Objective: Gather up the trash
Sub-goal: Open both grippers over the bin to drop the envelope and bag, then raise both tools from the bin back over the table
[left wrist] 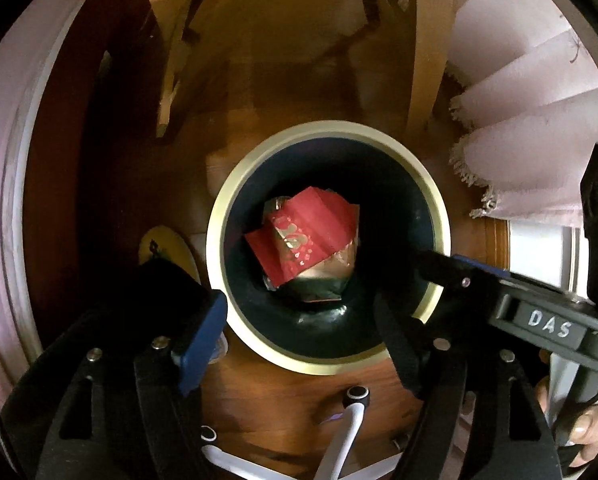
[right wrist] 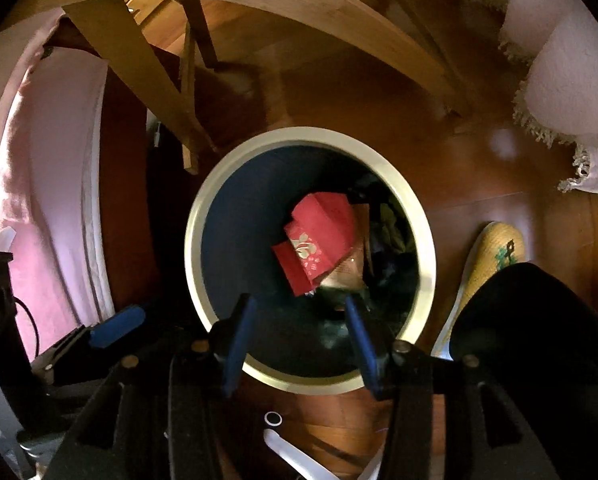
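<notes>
Judging by how things lie, the drop looks done. Both views look down into a round waste bin with a cream rim and dark blue inside, which stands on the reddish-brown wooden floor. At its bottom lies a folded red paper envelope with a gold floral print, resting on crumpled gold-foil and dark wrappers.

In the left wrist view, the left hand-held gripper stands wide at the lower edge of the frame with nothing between its blue-padded fingers; one finger is outside the rim at lower left, the other over the bin's mouth. At the lower right of that frame the right hand-held gripper reaches a finger in over the rim, and a person's hand shows at the edge.

In the right wrist view its jaws stand partly apart above the bin's near rim, also empty. Whether more trash waits elsewhere cannot be told from here.

Around the bin, left to right in the right wrist view: a pink draped cloth, pale wooden furniture legs at the top, a fringed white cloth at upper right, and a yellow woven slipper beside the rim at right. A white cable lies on the floor near the bottom. Nothing blocks the bin's mouth; the legs crowd its far side.
</notes>
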The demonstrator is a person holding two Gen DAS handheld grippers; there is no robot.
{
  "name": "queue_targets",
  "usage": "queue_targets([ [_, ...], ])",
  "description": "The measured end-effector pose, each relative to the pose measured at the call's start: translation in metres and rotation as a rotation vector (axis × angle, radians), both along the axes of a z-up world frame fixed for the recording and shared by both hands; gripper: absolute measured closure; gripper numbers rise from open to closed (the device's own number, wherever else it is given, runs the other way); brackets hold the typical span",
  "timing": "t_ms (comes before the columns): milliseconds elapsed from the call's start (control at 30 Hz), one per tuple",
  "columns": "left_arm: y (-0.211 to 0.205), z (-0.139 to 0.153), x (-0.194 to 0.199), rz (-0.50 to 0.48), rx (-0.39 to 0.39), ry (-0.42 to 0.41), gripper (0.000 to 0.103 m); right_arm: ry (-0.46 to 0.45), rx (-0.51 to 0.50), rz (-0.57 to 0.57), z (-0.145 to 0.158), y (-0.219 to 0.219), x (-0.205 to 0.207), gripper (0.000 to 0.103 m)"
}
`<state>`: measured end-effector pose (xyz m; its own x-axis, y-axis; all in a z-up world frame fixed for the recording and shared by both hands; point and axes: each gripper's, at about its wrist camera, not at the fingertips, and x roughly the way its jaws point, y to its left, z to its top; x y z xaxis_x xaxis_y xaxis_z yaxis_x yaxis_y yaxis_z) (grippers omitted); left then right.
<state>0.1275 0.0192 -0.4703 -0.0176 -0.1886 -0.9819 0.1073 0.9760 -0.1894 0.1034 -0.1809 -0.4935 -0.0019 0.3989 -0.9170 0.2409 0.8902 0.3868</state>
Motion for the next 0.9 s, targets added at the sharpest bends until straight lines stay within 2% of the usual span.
queue_targets([
  [100, 0.000, -0.001, 0.001, 0.006, -0.005, -0.010, 0.029, 0.018, -0.011, 0.009, -0.001, 0.000, 0.000, 0.056],
  [533, -0.005, 0.002, 0.003, -0.026, 0.007, -0.063, 0.029, -0.035, -0.076, 0.097, 0.009, 0.015, -0.005, 0.055],
  [700, -0.007, 0.013, 0.000, -0.046, 0.016, -0.108, 0.029, -0.068, -0.097, 0.116, 0.022, 0.017, -0.010, 0.055],
  [900, -0.013, 0.040, -0.010, -0.081, 0.020, -0.174, 0.029, -0.090, -0.133, 0.117, 0.049, 0.019, -0.024, 0.055],
])
